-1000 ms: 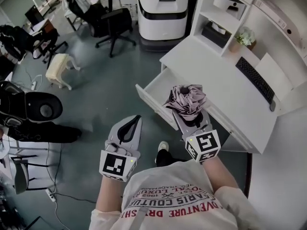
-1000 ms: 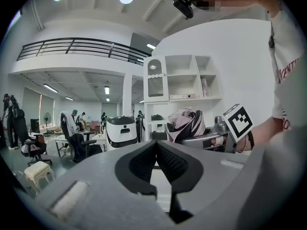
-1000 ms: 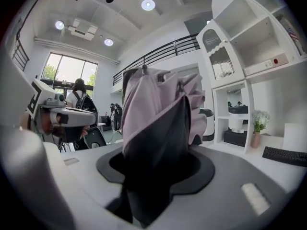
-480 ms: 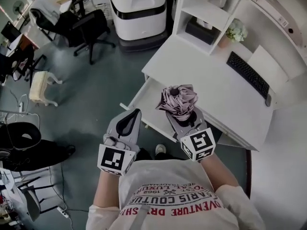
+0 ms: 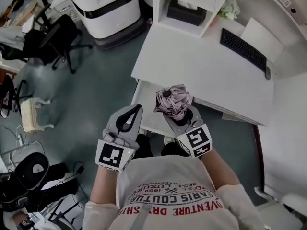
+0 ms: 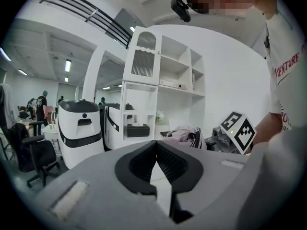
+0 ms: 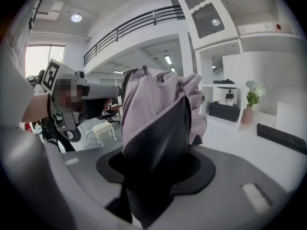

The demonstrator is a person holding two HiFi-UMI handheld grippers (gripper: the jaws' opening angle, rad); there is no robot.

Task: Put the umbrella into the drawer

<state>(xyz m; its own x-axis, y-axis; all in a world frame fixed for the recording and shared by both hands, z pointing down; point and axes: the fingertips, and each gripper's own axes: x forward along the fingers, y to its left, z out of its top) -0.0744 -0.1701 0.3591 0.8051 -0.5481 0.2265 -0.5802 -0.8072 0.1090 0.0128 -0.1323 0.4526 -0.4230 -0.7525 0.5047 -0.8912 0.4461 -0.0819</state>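
Note:
A folded mauve umbrella (image 5: 171,101) with a black strap stands up between the jaws of my right gripper (image 5: 175,111), which is shut on it. In the right gripper view the umbrella (image 7: 158,104) fills the middle and hides the right gripper's (image 7: 158,145) pads. The white drawer (image 5: 148,104) stands pulled out from under the white desk (image 5: 206,66), right below and beyond the umbrella. My left gripper (image 5: 138,108) hovers at the drawer's left front, shut and empty, its tips touching. From the left gripper (image 6: 156,145) view the umbrella (image 6: 184,134) shows to the right.
A black keyboard (image 5: 242,51) and a white shelf unit (image 5: 184,6) sit on the desk. A large white machine (image 5: 108,8) stands behind the drawer. A black office chair (image 5: 57,37) and a pale stool (image 5: 33,114) are on the grey floor at left.
Both grippers have come closer to the desk and sunk. The umbrella now hangs over the open drawer's front. The left gripper has kept shut beside it.

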